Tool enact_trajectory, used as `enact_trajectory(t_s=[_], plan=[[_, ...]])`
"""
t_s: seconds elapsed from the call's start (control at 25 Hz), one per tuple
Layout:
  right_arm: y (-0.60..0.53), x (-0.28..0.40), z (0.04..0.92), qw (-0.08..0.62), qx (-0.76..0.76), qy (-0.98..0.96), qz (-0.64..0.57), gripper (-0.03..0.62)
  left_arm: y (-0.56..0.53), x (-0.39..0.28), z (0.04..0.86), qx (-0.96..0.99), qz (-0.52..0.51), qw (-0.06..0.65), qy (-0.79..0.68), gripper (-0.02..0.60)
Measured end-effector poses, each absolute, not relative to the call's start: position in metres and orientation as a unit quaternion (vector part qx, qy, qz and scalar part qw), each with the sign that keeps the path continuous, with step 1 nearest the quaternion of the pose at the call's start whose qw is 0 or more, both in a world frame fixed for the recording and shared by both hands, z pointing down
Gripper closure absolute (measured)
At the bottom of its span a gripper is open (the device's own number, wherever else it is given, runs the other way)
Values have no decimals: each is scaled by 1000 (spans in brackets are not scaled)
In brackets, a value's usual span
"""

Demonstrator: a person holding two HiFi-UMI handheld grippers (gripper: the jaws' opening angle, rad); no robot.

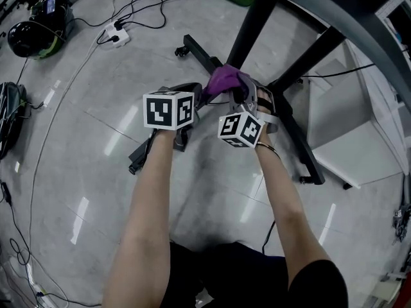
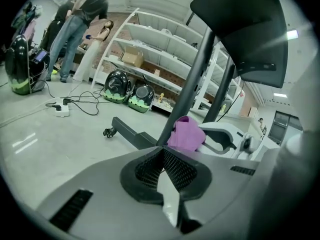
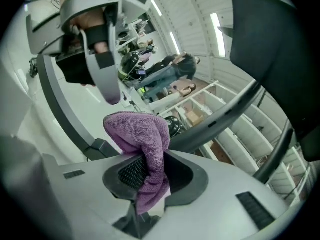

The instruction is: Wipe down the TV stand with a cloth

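The black TV stand has two slanted uprights [image 1: 253, 24] rising from floor bars [image 1: 204, 58]. A purple cloth [image 1: 226, 79] sits at the foot of the left upright, where it meets the bar. My right gripper [image 1: 241, 95] is shut on that cloth [image 3: 142, 134], which bunches up out of its jaws [image 3: 146, 163] next to the upright [image 3: 220, 124]. My left gripper [image 1: 186, 95] hovers just left of the cloth, shut with nothing between its pads [image 2: 162, 153]. From the left gripper view the cloth [image 2: 186, 134] shows beside the upright [image 2: 192, 84].
A white power strip [image 1: 119, 36] and loose cables lie on the grey floor at the back left. Dark bags [image 1: 29, 37] stand at the far left. A white shelf unit [image 1: 350, 130] stands right of the stand. People [image 2: 75, 24] stand by shelving [image 2: 165, 44] far off.
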State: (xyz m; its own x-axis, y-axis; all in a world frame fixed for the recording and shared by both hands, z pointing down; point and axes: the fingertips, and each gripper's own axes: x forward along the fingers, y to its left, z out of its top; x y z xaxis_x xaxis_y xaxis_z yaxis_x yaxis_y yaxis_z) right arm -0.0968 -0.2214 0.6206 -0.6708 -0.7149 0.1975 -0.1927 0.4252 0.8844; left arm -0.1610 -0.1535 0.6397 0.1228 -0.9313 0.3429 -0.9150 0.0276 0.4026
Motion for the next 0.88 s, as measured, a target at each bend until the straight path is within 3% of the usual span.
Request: enact_trajectory(t_s=[0.44, 0.88], plan=[[-225, -63, 486, 165, 404, -788, -435, 490, -156, -154, 636, 704, -7, 272, -656, 575], [-240, -27, 406, 116, 479, -757, -430, 490, -163, -137, 618, 715, -19, 264, -646, 575]])
